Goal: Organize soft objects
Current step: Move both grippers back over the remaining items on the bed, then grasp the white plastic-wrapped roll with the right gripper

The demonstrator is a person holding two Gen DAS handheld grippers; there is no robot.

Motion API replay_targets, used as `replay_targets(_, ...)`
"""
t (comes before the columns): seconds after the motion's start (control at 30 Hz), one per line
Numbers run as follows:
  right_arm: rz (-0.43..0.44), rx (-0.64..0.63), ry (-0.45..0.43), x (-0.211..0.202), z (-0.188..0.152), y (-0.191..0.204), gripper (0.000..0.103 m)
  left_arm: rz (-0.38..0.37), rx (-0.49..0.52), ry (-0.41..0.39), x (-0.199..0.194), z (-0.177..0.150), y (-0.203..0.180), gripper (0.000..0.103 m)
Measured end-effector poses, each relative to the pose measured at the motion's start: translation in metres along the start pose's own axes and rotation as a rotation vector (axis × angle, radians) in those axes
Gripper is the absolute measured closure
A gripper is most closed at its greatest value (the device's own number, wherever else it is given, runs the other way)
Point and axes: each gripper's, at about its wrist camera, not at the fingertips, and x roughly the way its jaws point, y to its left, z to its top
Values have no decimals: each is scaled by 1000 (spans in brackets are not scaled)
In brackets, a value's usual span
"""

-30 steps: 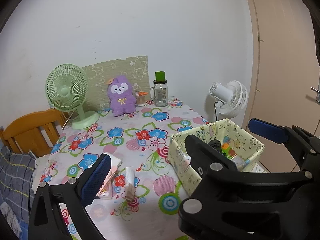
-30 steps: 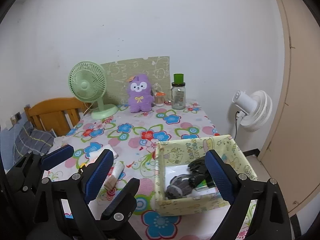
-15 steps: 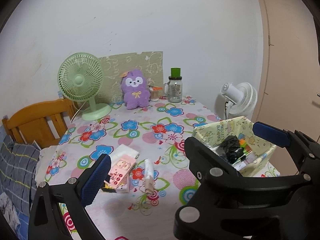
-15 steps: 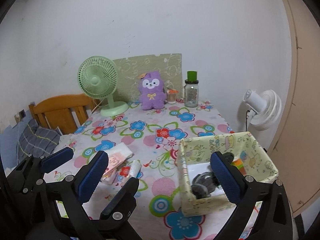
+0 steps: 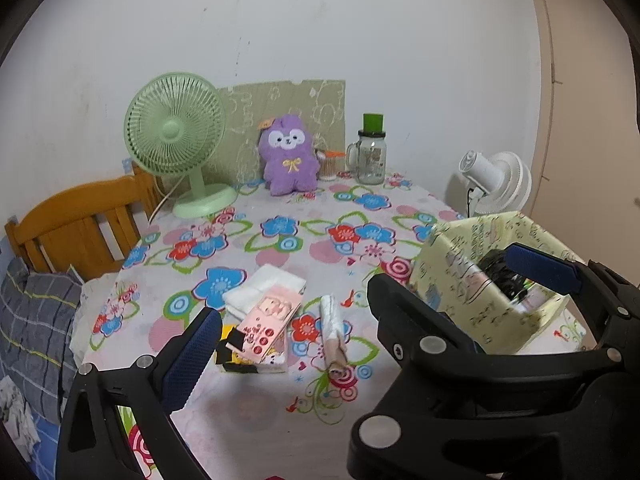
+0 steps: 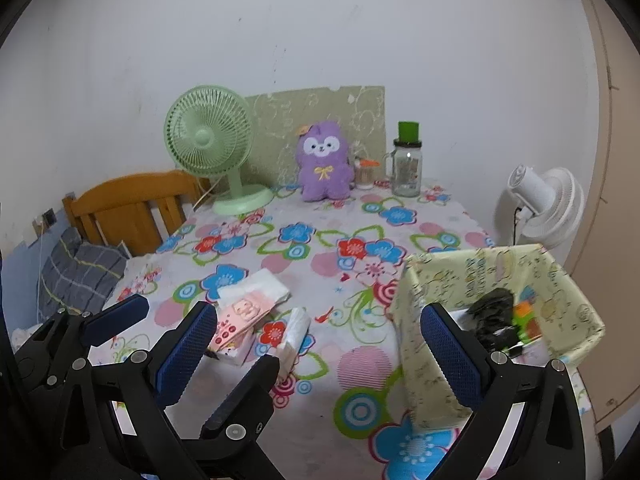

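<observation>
Both grippers hover above the near edge of the flowered table (image 6: 320, 384) with nothing between their pads. Seen from its own camera, the right gripper (image 6: 316, 348) has its jaws spread as wide as they go, one blue pad over the near wall of the yellow fabric box (image 6: 436, 392). The left gripper (image 5: 360, 312) is also spread wide and empty, as far as its camera shows.

Taking the yellow fabric box as landmark: the soft items yet to be sorted lie just left of it on the cloth. Nearest the box is the rolled white cloth (image 6: 294, 336). Further left is the pink printed pack (image 6: 236, 322), resting partly on the folded white towel (image 6: 256, 288). A dark bundled item (image 6: 490, 316) already sits inside the box. The purple plush (image 6: 324, 162) stands well behind the box, against the wall.

The step in hand looks like an approach to the roll. To do it well, I would bring one gripper down squarely over the middle of the roll, pads across its short width, so it does not unroll or sag at one end. Keep clear of the pink pack beside it, and lift high enough to pass over the box's floppy wall without folding it inward.
</observation>
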Motion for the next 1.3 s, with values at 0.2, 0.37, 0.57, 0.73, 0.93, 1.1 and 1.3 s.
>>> replay_targets(0.2, 6, 0, 36, 22, -8, 8, 0, 16, -14, 38, 17, -11, 13, 0)
replay_targets(0.37, 17, 6, 78, 42, -18, 11, 0, 35, -33, 71, 32, -21, 24, 0)
replay_targets(0.57, 25, -6, 130, 65, -31, 16, 0, 53, -73, 114, 47, -37, 38, 1)
replay_targets(0.73, 17, -21, 164, 83, -38, 18, 0, 56, -110, 148, 59, -48, 48, 1)
replay_targets(0.93, 17, -24, 203, 101, -43, 23, 6, 30, -114, 175, 70, -54, 54, 1)
replay_targets(1.1, 13, -32, 225, 113, -45, 25, 12, 19, -115, 192, 78, -55, 55, 2)
replay_targets(1.3, 16, -43, 273, 126, -49, 27, 27, 15, -118, 217, 86, -60, 58, 2)
